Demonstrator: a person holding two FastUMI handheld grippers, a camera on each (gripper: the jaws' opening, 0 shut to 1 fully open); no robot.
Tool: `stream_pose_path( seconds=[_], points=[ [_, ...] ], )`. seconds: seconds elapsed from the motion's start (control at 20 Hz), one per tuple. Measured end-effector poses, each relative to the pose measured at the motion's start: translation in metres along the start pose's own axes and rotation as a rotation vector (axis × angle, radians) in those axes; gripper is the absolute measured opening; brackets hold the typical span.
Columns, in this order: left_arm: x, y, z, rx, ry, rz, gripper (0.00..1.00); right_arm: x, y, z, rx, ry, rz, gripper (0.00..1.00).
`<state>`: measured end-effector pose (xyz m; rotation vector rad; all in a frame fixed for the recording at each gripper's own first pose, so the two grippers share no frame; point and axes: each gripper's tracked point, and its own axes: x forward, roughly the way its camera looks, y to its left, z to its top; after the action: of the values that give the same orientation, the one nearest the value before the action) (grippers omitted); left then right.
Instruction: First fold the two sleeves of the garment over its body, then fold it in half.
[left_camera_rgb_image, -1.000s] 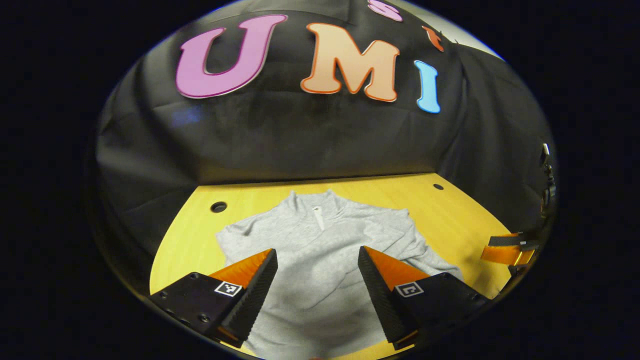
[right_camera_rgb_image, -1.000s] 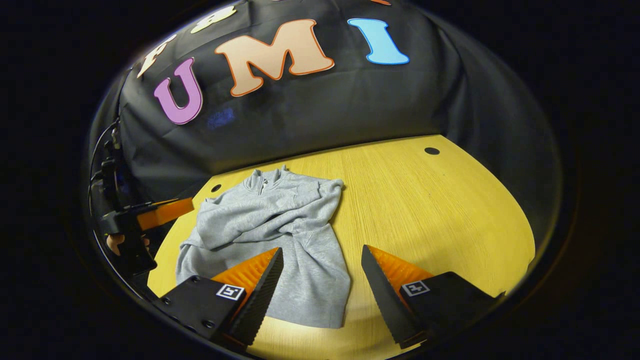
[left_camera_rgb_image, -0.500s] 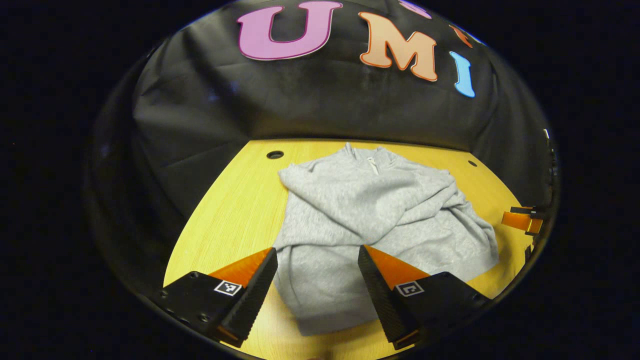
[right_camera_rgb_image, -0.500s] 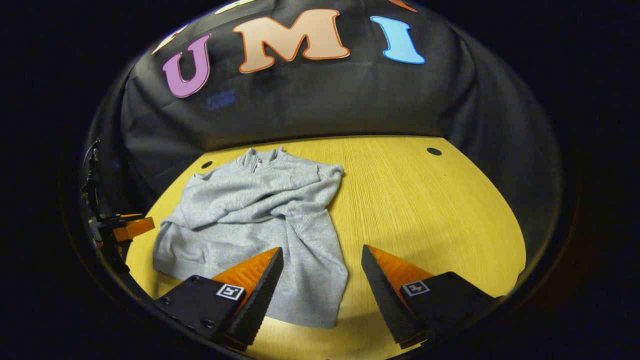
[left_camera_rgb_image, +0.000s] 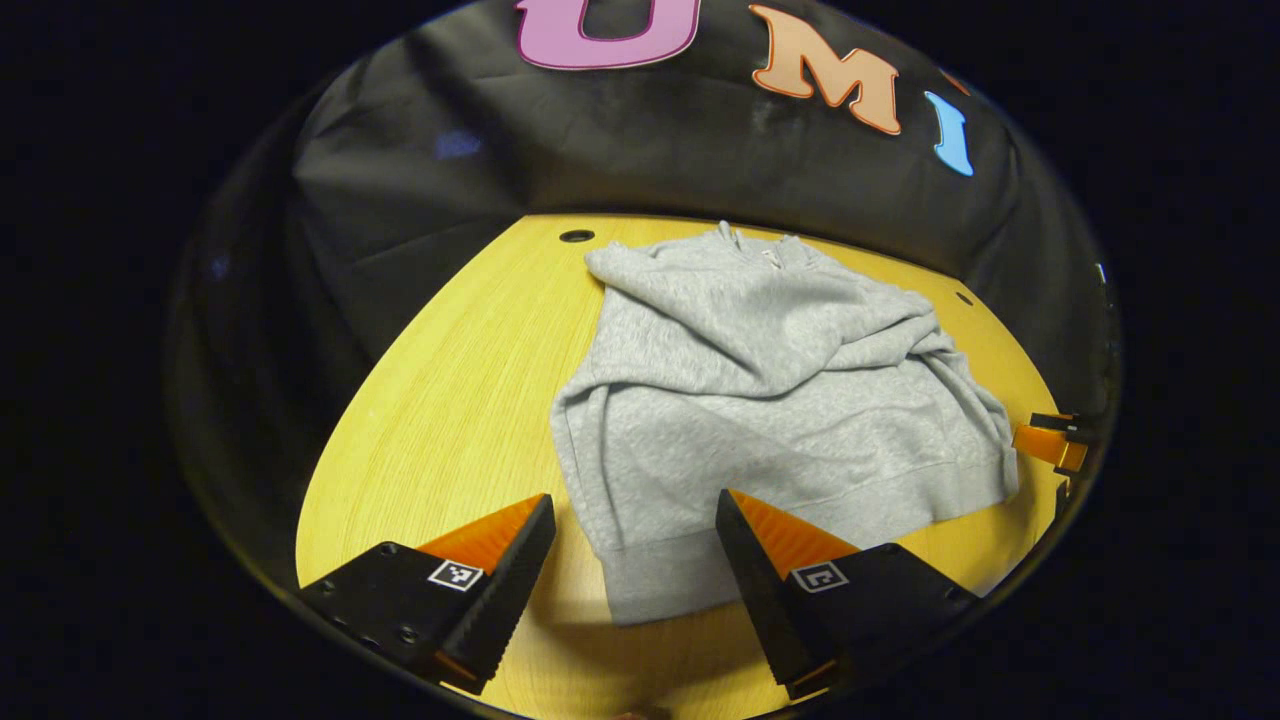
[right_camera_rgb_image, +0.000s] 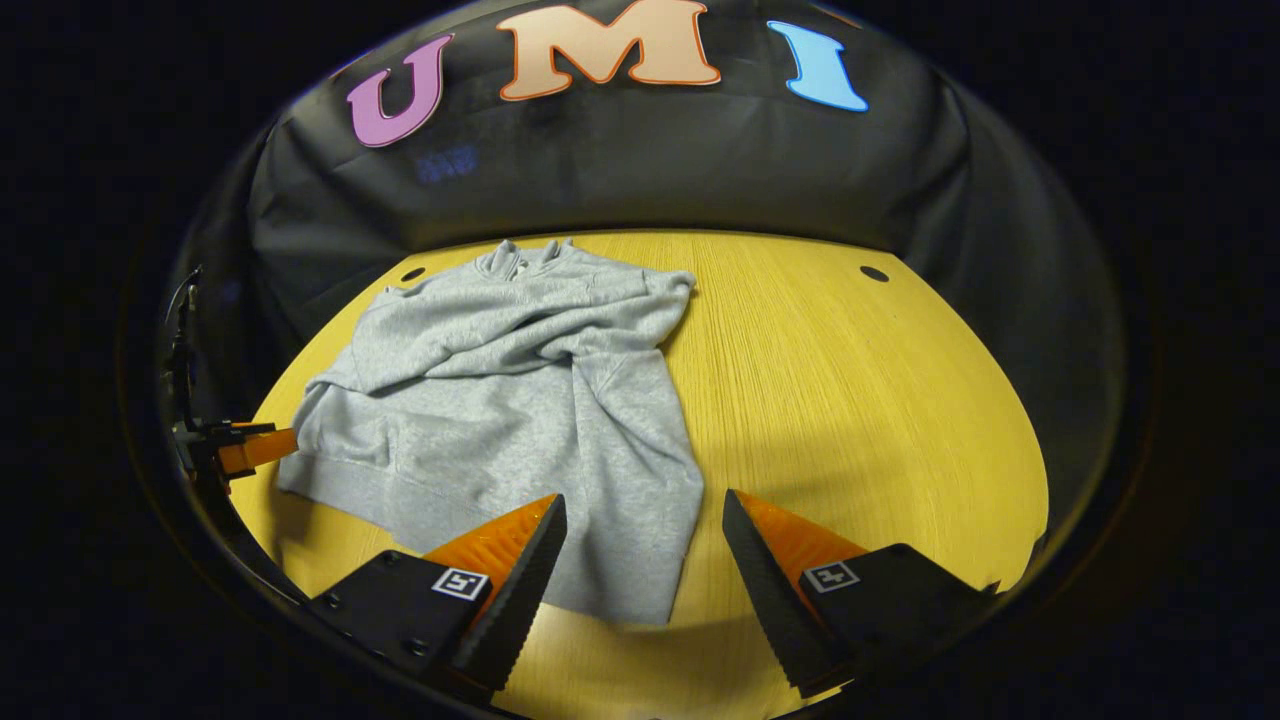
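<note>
Both sleeves folded across its body, the grey garment (left_camera_rgb_image: 770, 400) lies on the yellow table (right_camera_rgb_image: 860, 400) as the left gripper (left_camera_rgb_image: 635, 560) and right gripper (right_camera_rgb_image: 645, 565), jaws wide and empty, have drawn back toward its near hem, leaving the fold in half.

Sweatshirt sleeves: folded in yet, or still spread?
Folded in. Both sleeves lie crossed over the grey sweatshirt body; the hem lies flat, not yet halved.

A grey garment (left_camera_rgb_image: 770, 400) of soft, matt fleece-like knit, ribbed at the hem, lies on a smooth yellow wood-grain worktop (right_camera_rgb_image: 850, 400); each gripper's fingers (left_camera_rgb_image: 510, 580) are matt black, ridged, backed in orange plastic.
</note>
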<state>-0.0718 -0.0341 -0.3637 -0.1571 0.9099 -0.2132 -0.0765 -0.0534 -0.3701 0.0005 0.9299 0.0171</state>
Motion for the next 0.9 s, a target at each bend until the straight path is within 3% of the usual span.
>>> stream_pose_path(
  seconds=[0.1, 0.2, 0.25, 0.4, 0.45, 0.5, 0.6, 0.75, 0.85, 0.9],
  points=[
    [0.002, 0.000, -0.013, -0.012, 0.028, 0.001, 0.95, 0.001, -0.002, -0.009, 0.003, 0.017, -0.007, 0.94],
    [0.003, 0.002, -0.020, -0.008, 0.039, 0.014, 0.96, 0.004, -0.004, -0.016, 0.010, 0.036, -0.013, 0.98],
    [0.003, 0.002, -0.017, -0.001, 0.025, 0.014, 0.95, 0.005, -0.004, -0.020, 0.016, 0.048, -0.013, 0.94],
    [0.005, 0.002, -0.018, 0.001, 0.035, 0.021, 0.96, 0.011, -0.005, -0.033, 0.032, 0.088, -0.019, 0.98],
    [0.004, 0.001, -0.019, 0.000, 0.041, 0.025, 0.95, 0.012, -0.004, -0.036, 0.040, 0.098, -0.017, 0.94],
    [0.005, 0.002, -0.018, -0.001, 0.039, 0.028, 0.98, 0.013, -0.004, -0.038, 0.040, 0.107, -0.016, 0.98],
    [0.003, 0.001, -0.019, -0.017, 0.038, 0.036, 0.93, 0.013, -0.003, -0.037, 0.021, 0.102, -0.014, 0.94],
    [0.004, -0.005, -0.019, -0.022, 0.040, 0.030, 0.89, 0.014, 0.001, -0.037, -0.012, 0.106, 0.014, 0.96],
    [0.006, -0.010, -0.019, -0.007, 0.049, 0.018, 0.70, 0.015, 0.008, -0.038, -0.035, 0.124, 0.039, 0.84],
    [0.006, -0.013, -0.019, 0.001, 0.052, 0.000, 0.65, 0.016, 0.010, -0.038, -0.044, 0.129, 0.047, 0.72]
  ],
)
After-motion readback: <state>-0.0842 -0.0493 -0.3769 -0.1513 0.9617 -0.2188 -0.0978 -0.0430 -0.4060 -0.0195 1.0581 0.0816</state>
